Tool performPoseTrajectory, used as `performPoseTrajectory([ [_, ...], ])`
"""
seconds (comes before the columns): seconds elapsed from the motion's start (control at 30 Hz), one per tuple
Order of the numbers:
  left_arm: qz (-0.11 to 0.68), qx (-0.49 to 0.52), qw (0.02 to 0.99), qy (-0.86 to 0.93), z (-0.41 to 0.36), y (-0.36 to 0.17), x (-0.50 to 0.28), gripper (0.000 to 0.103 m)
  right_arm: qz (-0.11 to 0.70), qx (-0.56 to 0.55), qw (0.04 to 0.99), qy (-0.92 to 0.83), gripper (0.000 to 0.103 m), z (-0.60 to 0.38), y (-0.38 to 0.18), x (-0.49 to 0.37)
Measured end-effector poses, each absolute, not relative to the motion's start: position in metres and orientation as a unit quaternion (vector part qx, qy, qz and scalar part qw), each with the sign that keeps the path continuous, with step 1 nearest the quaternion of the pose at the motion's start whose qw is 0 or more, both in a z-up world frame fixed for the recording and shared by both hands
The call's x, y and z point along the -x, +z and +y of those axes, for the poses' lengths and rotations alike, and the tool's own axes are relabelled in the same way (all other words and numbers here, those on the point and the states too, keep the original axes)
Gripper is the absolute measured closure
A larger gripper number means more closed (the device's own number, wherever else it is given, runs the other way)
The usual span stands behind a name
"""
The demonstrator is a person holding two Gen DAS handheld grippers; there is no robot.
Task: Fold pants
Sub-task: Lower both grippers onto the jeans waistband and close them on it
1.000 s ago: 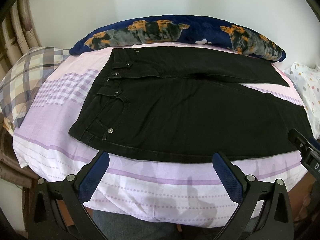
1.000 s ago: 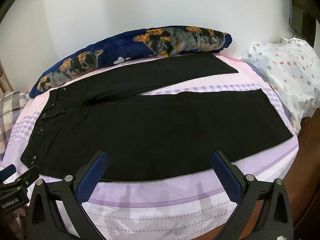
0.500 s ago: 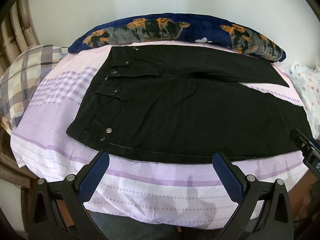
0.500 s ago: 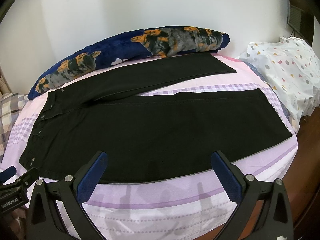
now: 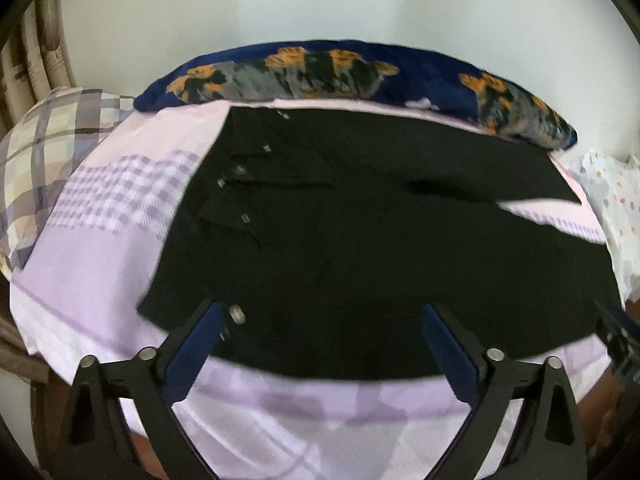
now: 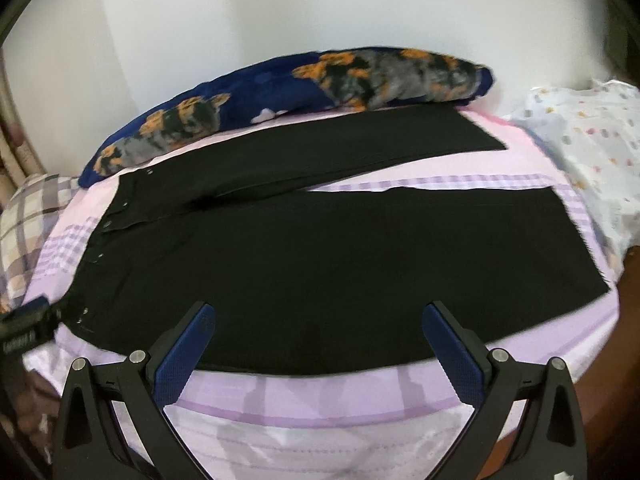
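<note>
Black pants [image 5: 360,240] lie flat on the lilac bed sheet [image 5: 92,280], waistband to the left and the two legs spread apart to the right. My left gripper [image 5: 320,312] hovers over the near edge by the waist. Its jaws are wide and closing, with pants cloth under the gap and neither blue pad pressing on it. In the right wrist view the pants [image 6: 320,248] fill the middle. My right gripper [image 6: 318,308] is open over the near leg's edge, holding nothing. The left gripper's body [image 6: 24,324] shows at that view's left edge.
A dark blue pillow [image 5: 340,76] with orange and grey print lies along the wall behind the pants. A plaid pillow [image 5: 44,152] sits at the left end. A white dotted cloth [image 6: 592,144] is heaped at the right end. The bed's front edge [image 6: 320,412] runs just below both grippers.
The left gripper has moved forward, so its fingertips now overlap the pants' near edge at the waist instead of the bare sheet. The right gripper has edged slightly closer to the leg.
</note>
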State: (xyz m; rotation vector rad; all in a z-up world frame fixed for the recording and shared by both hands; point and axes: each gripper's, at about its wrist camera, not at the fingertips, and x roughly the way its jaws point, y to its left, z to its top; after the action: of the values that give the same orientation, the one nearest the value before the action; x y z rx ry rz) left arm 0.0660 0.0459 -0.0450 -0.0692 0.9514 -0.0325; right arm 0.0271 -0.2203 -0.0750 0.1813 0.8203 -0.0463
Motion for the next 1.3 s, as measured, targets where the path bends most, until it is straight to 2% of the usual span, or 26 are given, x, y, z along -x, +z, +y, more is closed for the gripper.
performPoseTrajectory([
  [0.17, 0.461, 0.065, 0.885, -0.011, 0.091, -0.038, -0.113, 0.008, 0.407, -0.089, 0.909, -0.029, 0.0, -0.222, -0.071, -0.059],
  [0.5, 0.477, 0.196, 0.855, -0.053, 0.176, -0.053, -0.242, 0.038, 0.399, -0.136, 0.907, 0.017, 0.0, -0.234, -0.059, -0.135],
  [0.7, 0.5, 0.297, 0.808, -0.093, 0.207, -0.089, -0.309, 0.053, 0.42, -0.186, 0.887, 0.047, 0.0, -0.234, -0.076, -0.177],
  [0.8, 0.514, 0.337, 0.783, -0.093, 0.221, -0.11, -0.33, 0.056, 0.433, -0.191, 0.879, 0.052, 0.0, -0.227, -0.085, -0.196],
  [1.07, 0.527, 0.368, 0.758, -0.108, 0.236, -0.137, -0.357, 0.065, 0.459, -0.171, 0.87, 0.063, 0.0, -0.206, -0.102, -0.242],
  [1.13, 0.53, 0.364, 0.757, -0.121, 0.234, -0.137, -0.364, 0.075, 0.462, -0.169, 0.868, 0.067, 0.0, -0.202, -0.106, -0.251],
  [1.3, 0.533, 0.349, 0.756, -0.146, 0.226, -0.134, -0.382, 0.083, 0.468, -0.159, 0.866, 0.081, 0.0, -0.192, -0.111, -0.269],
])
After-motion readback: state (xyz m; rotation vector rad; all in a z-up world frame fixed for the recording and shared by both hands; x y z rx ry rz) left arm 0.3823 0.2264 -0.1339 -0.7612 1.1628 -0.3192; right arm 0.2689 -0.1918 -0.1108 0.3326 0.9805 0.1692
